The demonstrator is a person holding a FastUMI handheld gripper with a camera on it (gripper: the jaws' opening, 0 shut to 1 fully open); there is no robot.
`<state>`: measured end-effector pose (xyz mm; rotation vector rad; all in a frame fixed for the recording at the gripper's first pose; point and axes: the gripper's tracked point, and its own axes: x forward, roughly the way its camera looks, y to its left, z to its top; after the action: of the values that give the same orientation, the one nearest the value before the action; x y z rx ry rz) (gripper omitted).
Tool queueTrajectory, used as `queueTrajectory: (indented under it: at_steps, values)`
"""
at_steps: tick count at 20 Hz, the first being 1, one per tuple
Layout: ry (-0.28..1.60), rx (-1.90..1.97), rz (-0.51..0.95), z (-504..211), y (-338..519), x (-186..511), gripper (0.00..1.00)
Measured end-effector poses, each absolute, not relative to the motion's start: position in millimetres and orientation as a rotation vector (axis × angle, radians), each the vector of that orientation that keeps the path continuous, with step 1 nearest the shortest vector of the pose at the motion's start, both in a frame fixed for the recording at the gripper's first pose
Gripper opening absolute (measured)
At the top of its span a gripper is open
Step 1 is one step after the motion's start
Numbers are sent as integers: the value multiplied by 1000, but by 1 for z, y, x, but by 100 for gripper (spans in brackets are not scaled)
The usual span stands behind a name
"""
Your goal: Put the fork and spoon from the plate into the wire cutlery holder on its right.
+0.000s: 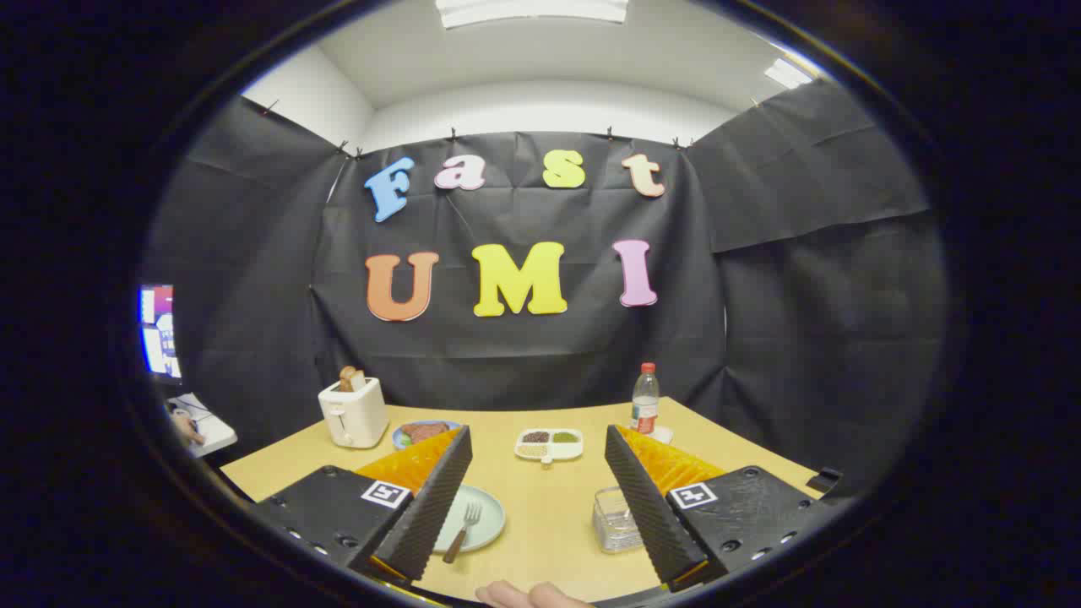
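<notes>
Gripper (538,507) fingers wide apart, holding nothing; wooden-handled metal fork (463,531) lies on pale round plate (490,517) near left finger, clear wire cutlery holder (615,519) right; spoon not made out; descend squarely over handle, then pinch.

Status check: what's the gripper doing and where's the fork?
Gripper open, holding nothing. Fork on plate by one finger; wire cutlery holder by the other. Bare table between.
</notes>
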<state>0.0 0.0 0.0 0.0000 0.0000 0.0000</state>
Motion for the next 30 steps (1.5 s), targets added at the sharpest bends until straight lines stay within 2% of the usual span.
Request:
queueTrajectory:
  at_steps: [8,18,24,30]
  values:
    - [-2,-50,9,-1,47,0,95]
    - [35,-73,10,-11,64,12,95]
    - [161,-93,40,-42,75,35,95]
    - [400,-89,27,-103,76,72,96]
